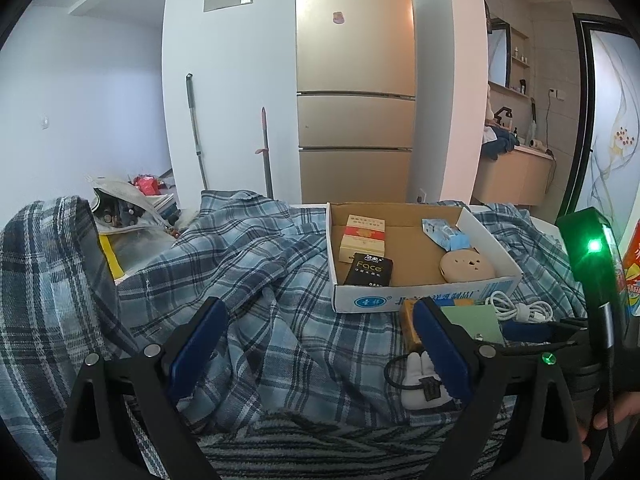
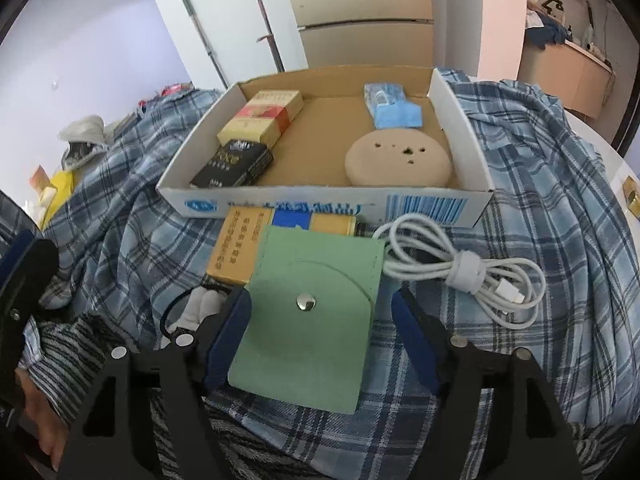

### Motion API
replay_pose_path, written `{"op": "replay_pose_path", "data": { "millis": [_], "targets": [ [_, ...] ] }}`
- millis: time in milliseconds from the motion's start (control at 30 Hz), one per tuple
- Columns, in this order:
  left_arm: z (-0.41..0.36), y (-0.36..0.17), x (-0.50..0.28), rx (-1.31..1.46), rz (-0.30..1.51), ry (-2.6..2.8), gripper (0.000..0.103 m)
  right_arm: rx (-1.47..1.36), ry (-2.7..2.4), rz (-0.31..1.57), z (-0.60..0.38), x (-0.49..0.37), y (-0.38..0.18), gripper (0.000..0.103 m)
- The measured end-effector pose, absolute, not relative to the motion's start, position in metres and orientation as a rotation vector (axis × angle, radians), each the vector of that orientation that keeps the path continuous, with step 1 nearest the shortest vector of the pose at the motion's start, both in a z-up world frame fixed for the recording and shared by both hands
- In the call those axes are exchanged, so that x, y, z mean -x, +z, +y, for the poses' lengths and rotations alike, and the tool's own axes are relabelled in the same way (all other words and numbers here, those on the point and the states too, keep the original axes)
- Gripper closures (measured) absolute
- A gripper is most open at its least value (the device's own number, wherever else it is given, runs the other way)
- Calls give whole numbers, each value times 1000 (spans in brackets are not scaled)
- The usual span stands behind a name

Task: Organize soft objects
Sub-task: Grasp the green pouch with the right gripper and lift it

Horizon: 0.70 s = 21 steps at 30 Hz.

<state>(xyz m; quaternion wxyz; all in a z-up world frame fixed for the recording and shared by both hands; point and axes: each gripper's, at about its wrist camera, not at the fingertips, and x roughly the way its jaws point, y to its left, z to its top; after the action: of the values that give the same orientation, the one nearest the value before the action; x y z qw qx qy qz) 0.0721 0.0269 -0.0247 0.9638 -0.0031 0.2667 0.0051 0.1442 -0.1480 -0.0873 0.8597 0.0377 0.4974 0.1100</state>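
Green snap pouch (image 2: 308, 320) lies between the right gripper (image 2: 320, 312) fingers, left pad touching its edge, right pad apart: jaws parted, not clamped. Only this view shows the coiled white cable (image 2: 460, 268) fully. Left gripper (image 1: 320, 344) hangs wide open over plaid cloth (image 1: 260, 280), a white plush charm (image 1: 416, 380) beside its right finger; its view alone shows the fridge (image 1: 356, 120) above the cardboard box (image 1: 424, 298)

pouch (image 2: 308, 320): matt green felt, metal snap | box (image 2: 320, 206): cardboard | cloth (image 2: 540, 160): woven plaid

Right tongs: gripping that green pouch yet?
Not clearly: the right tongs straddle the green snap-button pouch, left pad at its edge, right pad apart from it.
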Motion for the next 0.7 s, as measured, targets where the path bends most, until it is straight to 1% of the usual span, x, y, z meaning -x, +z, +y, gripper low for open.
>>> {"op": "replay_pose_path", "data": {
  "millis": [300, 400, 600, 700],
  "targets": [
    [28, -26, -74, 6, 541, 14, 7, -49, 235, 1036, -140, -142, -89, 29],
    [29, -26, -73, 5, 535, 19, 7, -38, 237, 1044, -136, -141, -91, 21],
    [29, -22, -66, 8, 494, 41, 7, 0, 213, 1056, -127, -140, -96, 21],
    [27, -22, -66, -1, 496, 37, 7, 1, 217, 1073, -130, -142, -97, 32]
  ]
}}
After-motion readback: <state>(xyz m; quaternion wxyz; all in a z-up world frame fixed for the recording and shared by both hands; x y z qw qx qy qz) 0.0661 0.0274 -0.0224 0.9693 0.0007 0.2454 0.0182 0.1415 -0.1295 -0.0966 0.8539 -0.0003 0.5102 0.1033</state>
